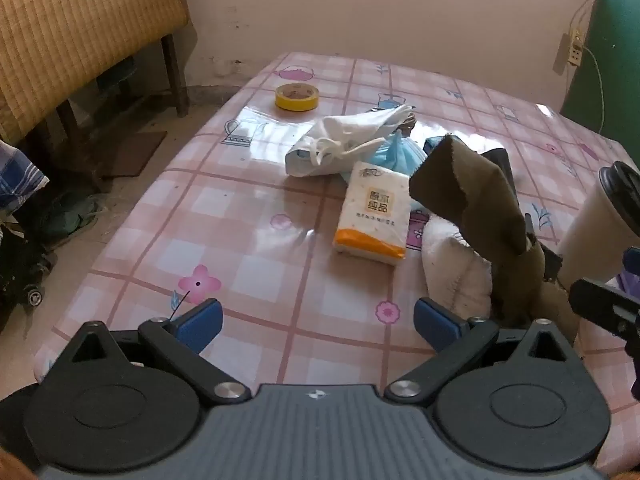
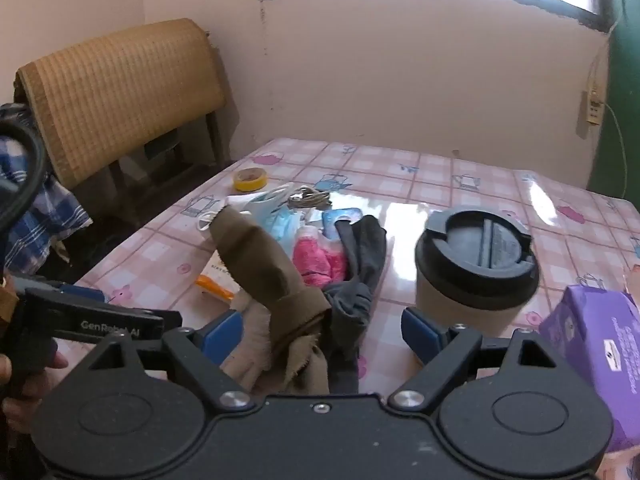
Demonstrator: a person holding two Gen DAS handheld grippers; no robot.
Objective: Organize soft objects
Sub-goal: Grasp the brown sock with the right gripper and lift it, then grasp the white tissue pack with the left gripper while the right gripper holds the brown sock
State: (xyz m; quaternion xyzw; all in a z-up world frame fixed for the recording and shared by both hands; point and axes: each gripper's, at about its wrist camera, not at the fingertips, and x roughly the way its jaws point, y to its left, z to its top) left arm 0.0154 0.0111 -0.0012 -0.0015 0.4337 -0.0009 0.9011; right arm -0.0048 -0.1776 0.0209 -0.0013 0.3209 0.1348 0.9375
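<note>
A heap of soft things lies on the pink checked tablecloth (image 1: 248,216). It holds a white tissue pack (image 1: 374,214) with an orange end, a white cloth with strings (image 1: 344,140), a blue face mask (image 1: 396,152), an olive-brown cloth (image 1: 472,200) standing up in a fold, and a white padded cloth (image 1: 452,268). My left gripper (image 1: 318,326) is open above bare table, short of the tissue pack. My right gripper (image 2: 323,336) is open too; the olive-brown cloth (image 2: 260,264) and a dark grey cloth (image 2: 360,264) lie between its fingers, and the pads do not press them. A pink fluffy item (image 2: 320,260) sits behind.
A yellow tape roll (image 1: 296,97) lies near the far left edge. A beige cup with a black lid (image 2: 476,264) stands right of the heap, and a purple pack (image 2: 592,344) is at the right. A woven chair (image 2: 120,92) stands beyond the table's left edge.
</note>
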